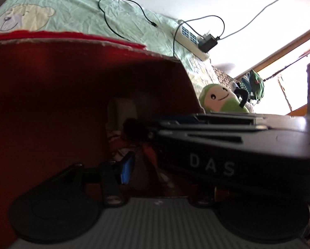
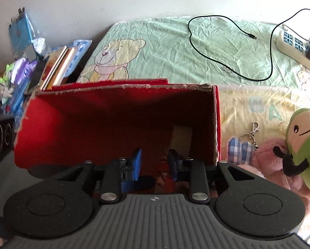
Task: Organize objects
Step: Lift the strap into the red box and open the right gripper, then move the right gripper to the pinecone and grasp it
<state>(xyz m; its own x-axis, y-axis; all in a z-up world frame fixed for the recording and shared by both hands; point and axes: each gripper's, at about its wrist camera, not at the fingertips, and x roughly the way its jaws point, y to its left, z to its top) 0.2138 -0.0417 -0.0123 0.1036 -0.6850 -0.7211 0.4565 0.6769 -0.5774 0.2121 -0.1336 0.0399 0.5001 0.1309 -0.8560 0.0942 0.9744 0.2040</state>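
Hovering over the red box (image 2: 117, 122) with the right tool (image 2: 155, 166), fingers narrowly apart, holding nothing visible. Left tool (image 1: 134, 166) partly hidden, so grip impossible to tell. Probably next: fetching one avocado plush (image 2: 304, 145) at 3 o'clock, beside one checked keychain (image 2: 241, 148) and one pink plush (image 2: 269, 166).

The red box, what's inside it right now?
Inside the red box, a pale rectangular item stands against the back wall. The right gripper covers most of the floor; only reddish scraps show.
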